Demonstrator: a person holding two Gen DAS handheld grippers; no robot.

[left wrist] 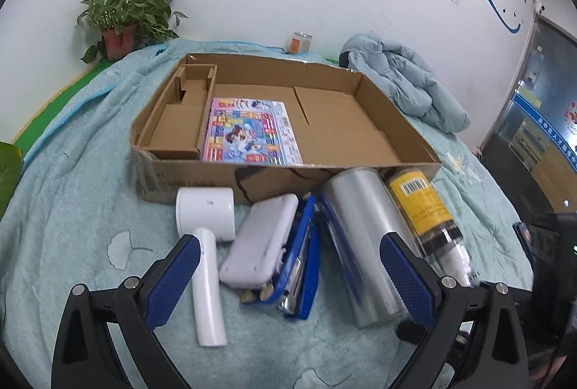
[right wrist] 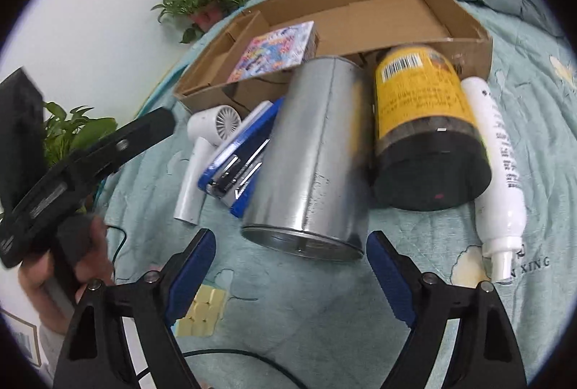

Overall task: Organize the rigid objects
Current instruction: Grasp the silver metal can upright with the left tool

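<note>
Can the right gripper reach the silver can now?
Probably yes. The right gripper is open, the silver can lies on its side just ahead, and nothing stands between them.

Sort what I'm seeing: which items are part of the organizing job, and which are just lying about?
Job: cardboard box, colourful book inside it, white handheld device, white case, blue stapler, metal can, yellow-labelled jar, white bottle.

Lying about: jacket, potted plant, drink can.

Both grippers: black plastic frames w/ silver screws; fingers [left wrist: 173,277] w/ blue textured pads [right wrist: 391,275]. Bare-skinned hand [right wrist: 54,266], grey sleeve cuff, black cable.
</note>
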